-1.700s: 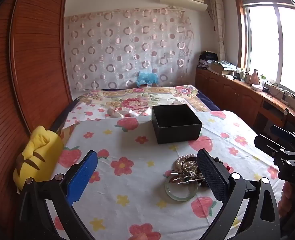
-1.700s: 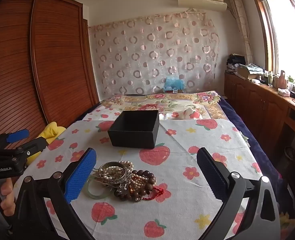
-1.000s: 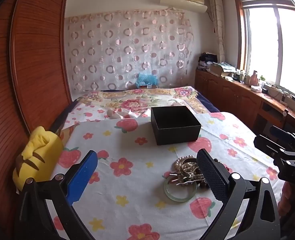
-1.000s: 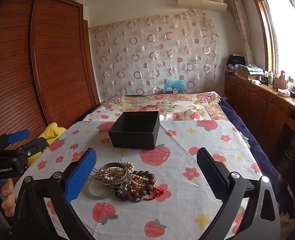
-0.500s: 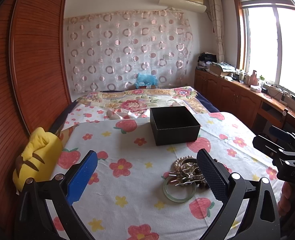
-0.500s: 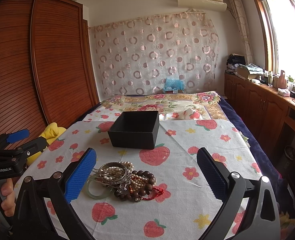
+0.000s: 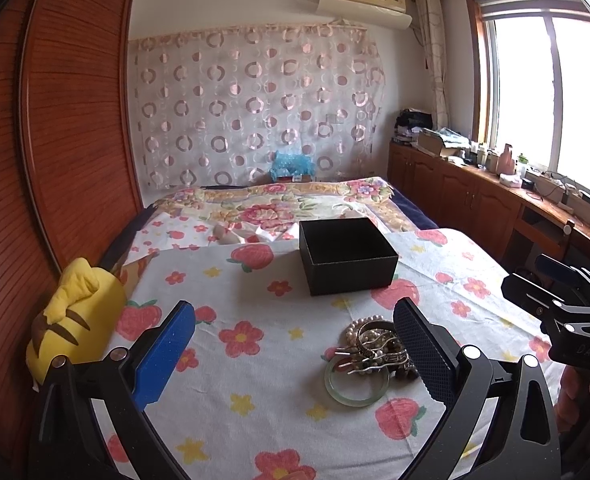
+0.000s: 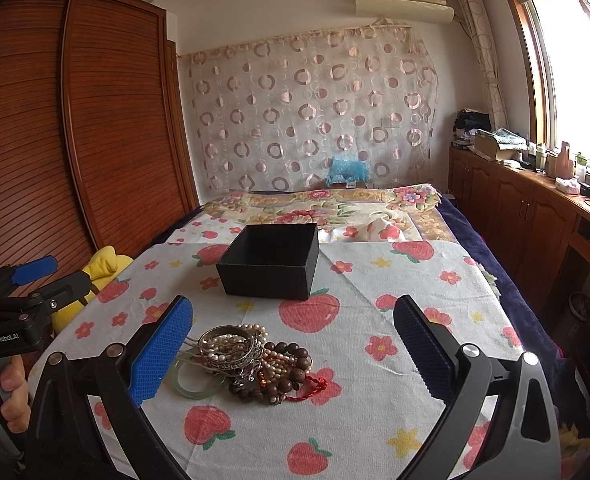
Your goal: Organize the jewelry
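Your left gripper (image 7: 295, 344) is spread wide, nothing between its pads, hovering above the strawberry cloth (image 7: 255, 360). Your right gripper (image 8: 293, 340) is spread wide too, also holding nothing. Landmark is the black box (image 8: 271, 260), open-topped, sitting on the cloth. The jewelry pile (image 8: 251, 356) lies on the cloth nearer you than the box, well apart from it: pale green bangle (image 8: 193, 380), silver bangles, pearls, brown beads tangled together. A yellow plush (image 7: 75, 320) sits left of the box, off the cloth edge
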The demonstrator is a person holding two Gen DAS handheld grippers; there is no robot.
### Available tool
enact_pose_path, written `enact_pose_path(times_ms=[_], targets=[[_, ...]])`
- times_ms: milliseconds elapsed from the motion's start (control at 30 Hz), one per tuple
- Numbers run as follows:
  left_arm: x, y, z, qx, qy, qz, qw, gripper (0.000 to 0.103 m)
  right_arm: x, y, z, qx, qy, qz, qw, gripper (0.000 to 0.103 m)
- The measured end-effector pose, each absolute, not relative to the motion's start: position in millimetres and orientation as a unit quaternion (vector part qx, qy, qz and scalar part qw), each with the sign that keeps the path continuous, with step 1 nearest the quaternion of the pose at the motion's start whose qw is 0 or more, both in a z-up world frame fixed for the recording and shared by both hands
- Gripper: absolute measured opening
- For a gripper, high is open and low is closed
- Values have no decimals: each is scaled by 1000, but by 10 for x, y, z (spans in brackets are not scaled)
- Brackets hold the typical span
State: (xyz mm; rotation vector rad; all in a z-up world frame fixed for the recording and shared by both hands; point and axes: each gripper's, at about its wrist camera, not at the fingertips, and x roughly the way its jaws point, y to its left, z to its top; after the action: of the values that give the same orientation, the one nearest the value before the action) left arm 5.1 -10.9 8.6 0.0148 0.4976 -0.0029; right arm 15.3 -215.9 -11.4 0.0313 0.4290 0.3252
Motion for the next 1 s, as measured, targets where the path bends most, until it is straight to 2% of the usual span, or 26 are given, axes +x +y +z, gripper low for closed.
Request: enact_pose_path(times_ms=[367, 567, 1000], targets=[[14, -107, 161, 8, 245, -2, 969, 96, 148, -2154, -110, 15, 211, 161, 964, 101], [-59, -272, 426, 7, 240, -3, 971, 96, 146, -2155, -112, 16, 212, 161, 964, 101], [-84, -273, 402, 6, 239, -3, 971, 96, 138, -2151, -116, 15, 210, 161, 964, 101]])
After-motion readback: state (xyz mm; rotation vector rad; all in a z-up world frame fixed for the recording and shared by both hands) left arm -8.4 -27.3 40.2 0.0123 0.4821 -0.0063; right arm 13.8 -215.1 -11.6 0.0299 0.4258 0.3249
